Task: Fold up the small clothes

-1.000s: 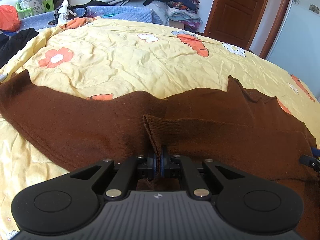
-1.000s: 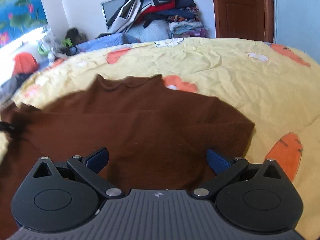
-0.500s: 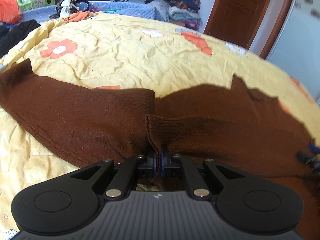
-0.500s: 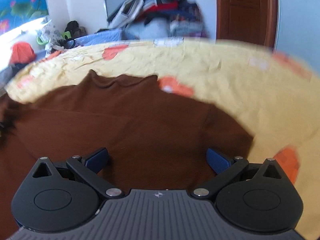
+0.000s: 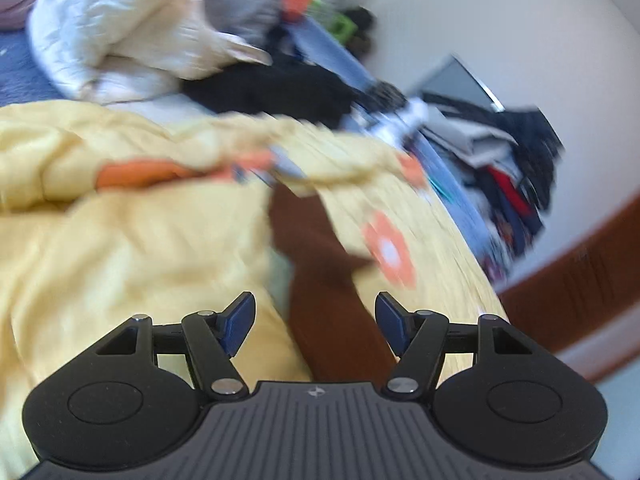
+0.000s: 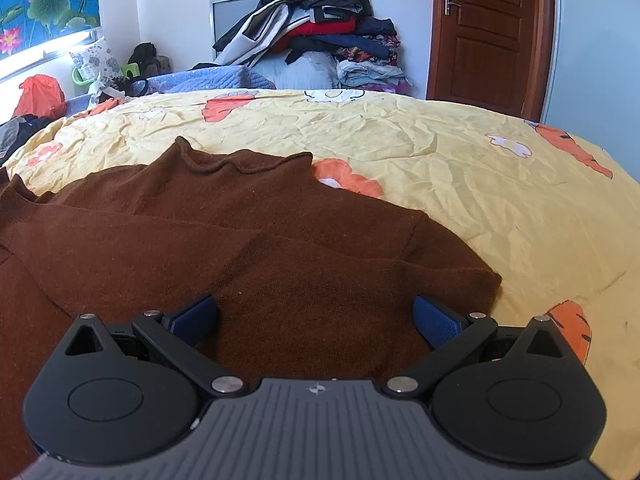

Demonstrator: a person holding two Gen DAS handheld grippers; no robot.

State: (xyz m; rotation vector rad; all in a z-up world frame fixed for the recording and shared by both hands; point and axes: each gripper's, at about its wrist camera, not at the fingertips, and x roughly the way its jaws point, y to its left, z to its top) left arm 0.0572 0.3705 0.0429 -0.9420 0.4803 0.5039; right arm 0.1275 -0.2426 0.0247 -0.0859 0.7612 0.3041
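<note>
Here the left gripper point(image 5: 316, 322) has just been opening, a brown sleeve point(image 5: 320, 264) loose between its jaws; the right gripper point(image 6: 316, 320) hangs spread above the brown sweater point(image 6: 240, 240), mid-frame on the yellow bedspread point(image 6: 460, 168).

This is a bedroom in a home. A big bed with a wrinkled yellow sheet point(image 6: 400, 136), printed with orange carrots and flowers, fills most of the room, and behind it a high pile of clothes point(image 6: 320, 36) leans against the white wall beside a brown wooden door point(image 6: 488, 32). At the left there is a window blind with lotus flowers point(image 6: 44, 4), a flowered pillow point(image 6: 94, 62) and an orange bag point(image 6: 40, 94).
</note>
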